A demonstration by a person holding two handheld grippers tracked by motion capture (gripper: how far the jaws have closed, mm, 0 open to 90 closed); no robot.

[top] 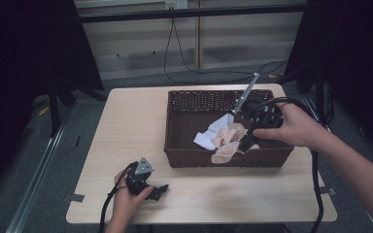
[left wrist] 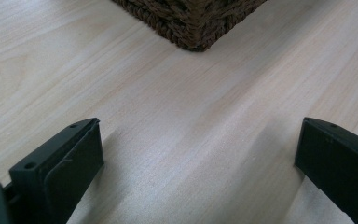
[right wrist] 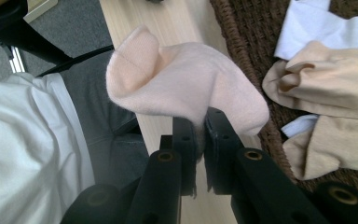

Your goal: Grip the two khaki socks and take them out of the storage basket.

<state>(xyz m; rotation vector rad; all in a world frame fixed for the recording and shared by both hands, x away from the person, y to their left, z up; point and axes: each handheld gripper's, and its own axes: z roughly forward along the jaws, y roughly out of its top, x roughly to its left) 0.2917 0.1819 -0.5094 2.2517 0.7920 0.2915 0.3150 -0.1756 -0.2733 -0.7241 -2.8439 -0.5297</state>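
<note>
Pink sock (right wrist: pixel 186 84) pinched between the pressed-together jaws of the right gripper (right wrist: pixel 200 135), hanging over the near rim of the basket (top: pixel 184 158). Beige socks (right wrist: pixel 326 79) and a white sock (right wrist: pixel 321 25) lying in the basket just beyond. Left gripper (left wrist: pixel 200 154) resting low over the table (top: pixel 126 126) near the basket's corner, jaws spread wide, holding nothing; no readable writing anywhere.

The high view is dim, its left and right edges nearly black, with soft detail. Both gripper views are brighter; the table (left wrist: pixel 177 116) shows faint shadows, and near jaws blur.
</note>
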